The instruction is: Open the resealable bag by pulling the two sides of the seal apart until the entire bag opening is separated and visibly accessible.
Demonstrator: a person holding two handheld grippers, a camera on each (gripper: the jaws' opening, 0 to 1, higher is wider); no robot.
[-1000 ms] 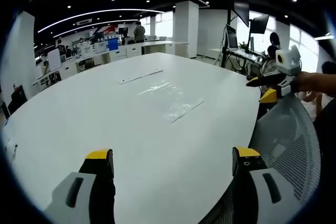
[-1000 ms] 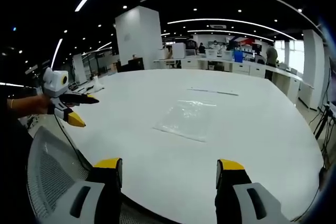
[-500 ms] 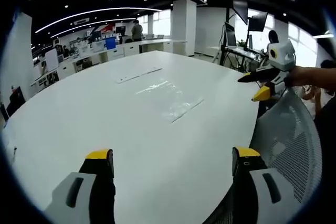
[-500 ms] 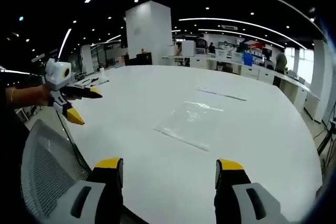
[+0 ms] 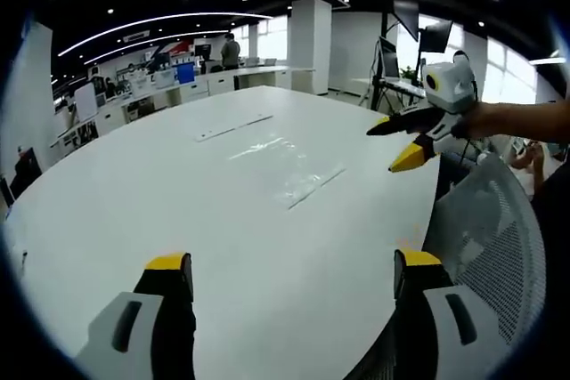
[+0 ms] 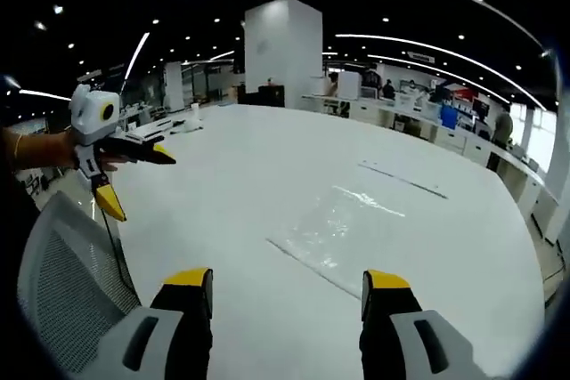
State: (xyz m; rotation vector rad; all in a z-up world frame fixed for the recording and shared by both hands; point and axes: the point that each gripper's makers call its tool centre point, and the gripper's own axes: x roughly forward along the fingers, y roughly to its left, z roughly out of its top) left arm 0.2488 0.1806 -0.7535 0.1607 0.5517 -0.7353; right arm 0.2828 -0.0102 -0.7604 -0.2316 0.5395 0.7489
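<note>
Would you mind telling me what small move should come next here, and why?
Probably bring both grippers down to the bag, toward its seal edge. The bag lies flat and untouched on the table, and both the left gripper and right gripper hang above it with jaws open, holding nothing.

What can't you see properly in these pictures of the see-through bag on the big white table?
- Bag seal: the clear bag is too faint in both gripper views to tell if its seal is shut or parted.
- Bag contents: glare on the plastic hides whether anything is inside.
- Thin strip beyond the bag: too small to identify.
- Mesh chair: cut off by the edge of the right gripper view.
- Far desks: too small and blurred.
</note>
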